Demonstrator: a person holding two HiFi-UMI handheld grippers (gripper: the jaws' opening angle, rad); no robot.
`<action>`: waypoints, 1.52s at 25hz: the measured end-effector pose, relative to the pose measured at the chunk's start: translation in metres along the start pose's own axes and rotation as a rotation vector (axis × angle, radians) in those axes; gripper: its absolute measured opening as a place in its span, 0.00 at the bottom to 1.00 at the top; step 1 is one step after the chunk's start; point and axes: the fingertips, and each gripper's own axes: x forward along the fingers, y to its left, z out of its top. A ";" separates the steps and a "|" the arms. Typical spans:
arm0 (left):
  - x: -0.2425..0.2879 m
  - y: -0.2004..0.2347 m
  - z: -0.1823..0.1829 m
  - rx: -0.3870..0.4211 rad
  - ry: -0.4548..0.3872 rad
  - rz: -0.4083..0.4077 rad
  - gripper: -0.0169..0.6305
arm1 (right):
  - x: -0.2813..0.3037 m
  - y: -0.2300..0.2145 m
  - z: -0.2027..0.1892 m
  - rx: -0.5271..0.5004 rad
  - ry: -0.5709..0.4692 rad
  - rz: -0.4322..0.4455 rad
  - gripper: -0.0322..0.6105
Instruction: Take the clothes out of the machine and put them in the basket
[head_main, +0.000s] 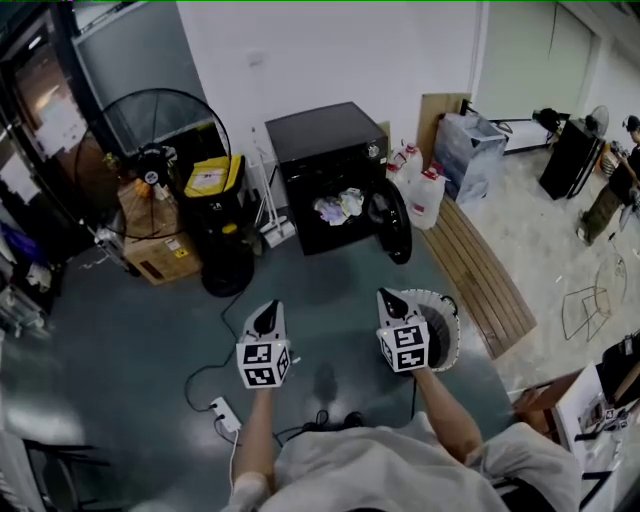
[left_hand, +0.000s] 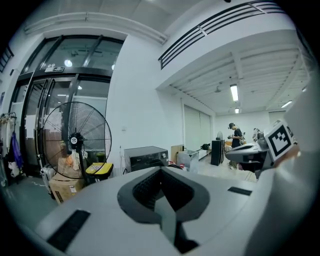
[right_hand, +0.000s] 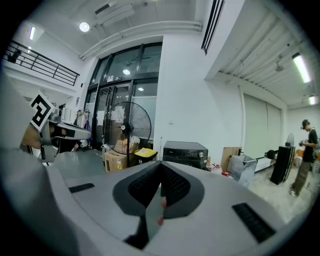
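your left claw and right claw are pinched together, empty. step to the machine at upper centre and spread one wide for the clothes inside. the basket sits just right of centre.

Workshop corner clutter on green floor.
Black pedestal fan at left, cardboard box at its foot, yellow-lidded bin beside; red-capped white jugs near slatted wooden bench; power strip on floor; 1 person far right.
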 end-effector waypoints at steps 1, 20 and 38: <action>0.003 -0.002 0.001 -0.002 0.000 0.002 0.05 | 0.002 -0.003 -0.001 -0.002 0.002 0.000 0.09; 0.118 0.041 -0.010 -0.029 0.030 -0.053 0.05 | 0.105 -0.030 -0.006 0.006 0.052 -0.026 0.09; 0.270 0.222 0.034 -0.050 0.012 -0.146 0.05 | 0.325 0.009 0.081 -0.067 0.070 -0.087 0.09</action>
